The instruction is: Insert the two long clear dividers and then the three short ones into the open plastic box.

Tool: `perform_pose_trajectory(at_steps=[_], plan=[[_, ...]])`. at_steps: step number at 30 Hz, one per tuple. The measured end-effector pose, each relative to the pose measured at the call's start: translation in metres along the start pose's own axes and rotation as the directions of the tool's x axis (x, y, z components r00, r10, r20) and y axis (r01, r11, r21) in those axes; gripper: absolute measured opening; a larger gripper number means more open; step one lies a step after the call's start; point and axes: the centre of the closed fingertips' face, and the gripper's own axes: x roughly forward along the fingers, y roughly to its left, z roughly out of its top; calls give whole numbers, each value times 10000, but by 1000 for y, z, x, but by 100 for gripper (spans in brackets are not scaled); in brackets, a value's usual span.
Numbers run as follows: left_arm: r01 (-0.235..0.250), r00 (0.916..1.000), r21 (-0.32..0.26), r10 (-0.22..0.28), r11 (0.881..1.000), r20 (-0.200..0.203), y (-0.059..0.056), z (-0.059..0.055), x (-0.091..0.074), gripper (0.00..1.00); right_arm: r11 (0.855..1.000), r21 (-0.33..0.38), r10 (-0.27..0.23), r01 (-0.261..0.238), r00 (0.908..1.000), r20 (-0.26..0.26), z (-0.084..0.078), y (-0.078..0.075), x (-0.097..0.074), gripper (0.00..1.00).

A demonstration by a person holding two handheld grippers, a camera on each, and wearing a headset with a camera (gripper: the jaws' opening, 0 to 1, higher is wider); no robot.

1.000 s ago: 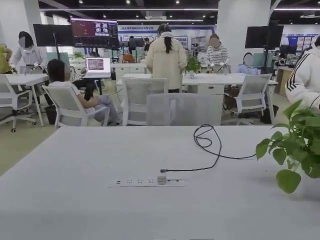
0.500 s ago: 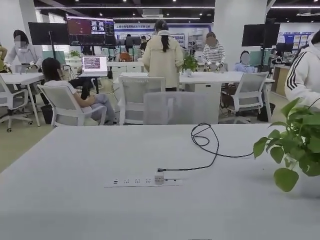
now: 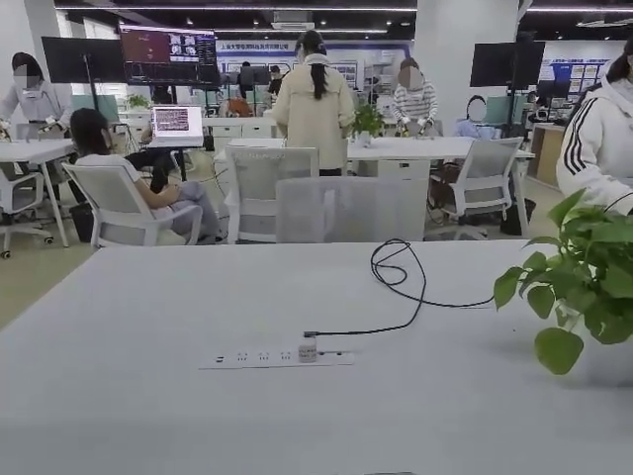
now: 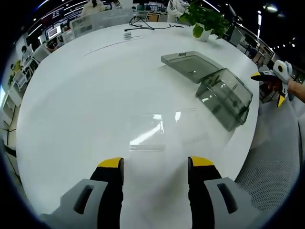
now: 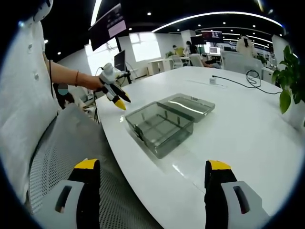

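The open clear plastic box (image 4: 224, 95) lies near the table edge with its lid (image 4: 190, 64) folded out flat beside it. Clear dividers (image 4: 147, 132) lie flat on the white table, just ahead of my left gripper (image 4: 152, 164), which is open and holds nothing. My right gripper (image 5: 152, 165) is open wide and empty, off the table edge, pointing at the box (image 5: 159, 126) and lid (image 5: 188, 105). Each gripper appears in the other's view: the right gripper (image 4: 274, 78) past the box, the left gripper (image 5: 116, 93) in a hand beyond the box.
A white power strip (image 3: 277, 357) with a black cable (image 3: 401, 287) sits mid-table. A potted green plant (image 3: 584, 282) stands at the right edge. Grey chairs (image 3: 346, 210) line the far side. People work at desks behind. A mesh chair seat (image 5: 71, 143) is below the table edge.
The head camera has shifted a little, sliding the scene left and down. Nothing on the table has moved.
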Motion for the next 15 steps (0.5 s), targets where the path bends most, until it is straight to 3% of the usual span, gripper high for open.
perform_pose_trajectory(at_steps=[4,6,7,11,15], plan=[[-115,9997,36,116,9999,-218,2,-1,3,50,10000,46,-13,13,10000,13,0,1,1,91],[-274,9982,122,280,9996,-530,4,-6,5,49,10000,61,-2,2,10000,20,0,1,2,91],[-369,9981,478,391,9982,-473,5,-4,5,47,10000,67,-2,2,10000,31,0,1,2,91],[-584,9966,325,601,9978,-562,5,-4,5,46,10000,88,-41,40,9999,104,1,0,2,91],[-815,9930,641,866,9946,-804,6,-4,5,43,9999,121,-56,54,9999,161,2,0,3,91]])
